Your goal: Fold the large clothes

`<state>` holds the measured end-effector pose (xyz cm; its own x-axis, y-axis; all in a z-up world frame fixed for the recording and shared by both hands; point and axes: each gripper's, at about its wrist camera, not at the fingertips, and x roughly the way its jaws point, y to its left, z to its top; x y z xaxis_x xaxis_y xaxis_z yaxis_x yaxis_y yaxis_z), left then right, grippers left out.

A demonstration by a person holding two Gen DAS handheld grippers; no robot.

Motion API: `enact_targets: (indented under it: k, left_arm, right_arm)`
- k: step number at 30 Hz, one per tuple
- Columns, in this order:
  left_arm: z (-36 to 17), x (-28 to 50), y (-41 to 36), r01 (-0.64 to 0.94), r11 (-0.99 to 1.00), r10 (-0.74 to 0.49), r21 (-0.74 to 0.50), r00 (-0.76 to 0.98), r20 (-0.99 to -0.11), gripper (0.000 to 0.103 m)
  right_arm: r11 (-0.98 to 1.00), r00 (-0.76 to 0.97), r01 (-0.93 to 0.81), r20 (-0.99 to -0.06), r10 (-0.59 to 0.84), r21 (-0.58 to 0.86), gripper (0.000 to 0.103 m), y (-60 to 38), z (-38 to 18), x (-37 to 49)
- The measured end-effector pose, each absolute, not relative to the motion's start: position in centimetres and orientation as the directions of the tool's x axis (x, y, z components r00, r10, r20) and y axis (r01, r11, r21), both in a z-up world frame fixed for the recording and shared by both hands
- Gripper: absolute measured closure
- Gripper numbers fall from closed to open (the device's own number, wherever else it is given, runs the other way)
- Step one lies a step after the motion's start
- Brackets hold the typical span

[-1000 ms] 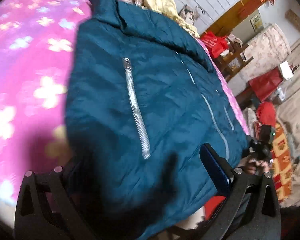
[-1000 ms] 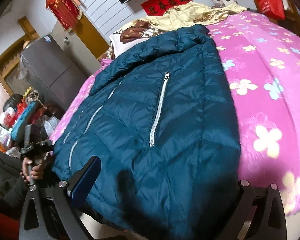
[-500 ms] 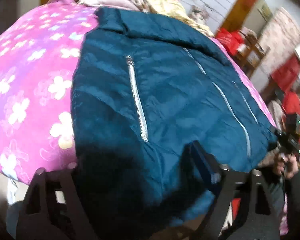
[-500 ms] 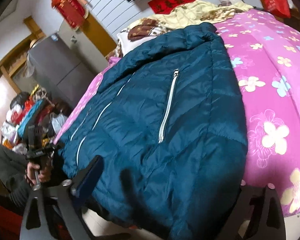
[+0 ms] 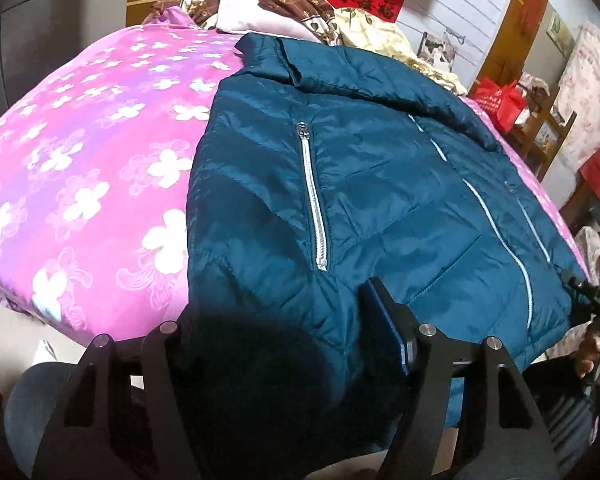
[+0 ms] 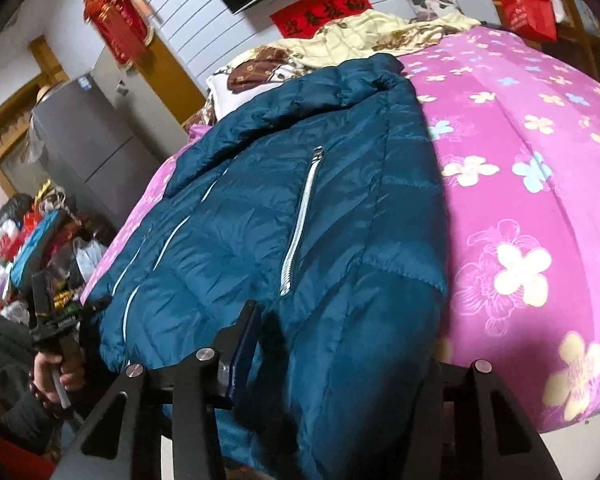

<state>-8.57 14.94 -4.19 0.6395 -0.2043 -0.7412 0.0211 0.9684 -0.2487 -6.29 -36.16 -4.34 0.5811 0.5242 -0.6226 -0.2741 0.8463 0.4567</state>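
Left wrist view: both grippers (image 5: 284,336) (image 6: 340,344) pinch the teal jacket's (image 5: 380,184) hem on the pink floral bedspread (image 5: 100,184).

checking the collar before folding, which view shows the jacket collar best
The left wrist view: the jacket's collar lies open to it, its folded edge traceable across the top. In the right wrist view the collar is bunched and foreshortened, seen from the side.
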Motion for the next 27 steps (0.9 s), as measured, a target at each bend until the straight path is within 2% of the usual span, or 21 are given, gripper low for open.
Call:
enact_targets:
  k: [4,9,14,17,19,20,21,22,23,25,26,27]
  left_arm:
    - [-4.3,-8.5,14.9,0.013,0.969,-0.196,-0.247,0.650,-0.734,0.034]
    - [-4.2,-8.3,14.2,0.001,0.977,-0.165,-0.215,0.649,-0.743,0.030]
    - [-4.1,-7.9,14.5,-0.052,0.968,-0.160,-0.246,0.630,-0.760,0.030]
    - [-4.1,-7.7,14.1,-0.067,0.974,-0.128,-0.216,0.623,-0.772,0.030]
    - [-4.1,-7.6,13.7,-0.072,0.979,-0.105,-0.190,0.621,-0.777,0.030]
    - [-4.1,-7.5,13.7,-0.074,0.979,-0.103,-0.188,0.620,-0.778,0.030]
    - [-4.1,-7.5,13.8,-0.077,0.978,-0.105,-0.193,0.617,-0.780,0.036]
    - [-4.0,-7.5,13.9,-0.078,0.977,-0.108,-0.197,0.616,-0.780,0.047]
    - [-4.0,-7.5,14.2,-0.085,0.975,-0.110,-0.204,0.615,-0.781,0.063]
    - [-3.7,-7.7,15.3,-0.097,0.958,-0.155,-0.270,0.617,-0.772,0.074]
    - [-3.6,-7.8,15.5,-0.099,0.956,-0.158,-0.277,0.620,-0.768,0.083]
    - [-3.2,-8.0,15.6,-0.102,0.961,-0.140,-0.258,0.623,-0.770,0.087]
  right_arm:
    - [0.833,0.575,-0.279,-0.612,0.543,0.477,0.055,-36.2,-4.5,-5.9]
    - [0.861,0.584,-0.292,-0.635,0.506,0.417,0.055,-35.4,-4.4,-6.1]
    - [0.876,0.597,-0.283,-0.643,0.480,0.391,0.055,-35.0,-4.3,-6.3]
    - [0.891,0.598,-0.268,-0.661,0.453,0.367,0.055,-34.5,-4.2,-6.3]
    - [0.902,0.607,-0.252,-0.669,0.429,0.350,0.056,-34.2,-4.0,-6.4]
    - [0.906,0.612,-0.254,-0.669,0.421,0.338,0.062,-34.0,-3.9,-6.4]
    - [0.912,0.621,-0.253,-0.669,0.409,0.323,0.072,-33.9,-3.7,-6.5]
    - [0.913,0.638,-0.251,-0.654,0.406,0.321,0.076,-34.0,-3.3,-6.7]
    - [0.909,0.650,-0.252,-0.638,0.413,0.331,0.080,-34.1,-3.1,-6.9]
    - [0.908,0.678,-0.248,-0.609,0.412,0.338,0.085,-34.3,-2.4,-7.5]
    - [0.909,0.691,-0.244,-0.598,0.407,0.337,0.087,-34.4,-2.1,-7.8]
    - [0.914,0.703,-0.235,-0.591,0.395,0.331,0.087,-34.4,-1.9,-8.2]
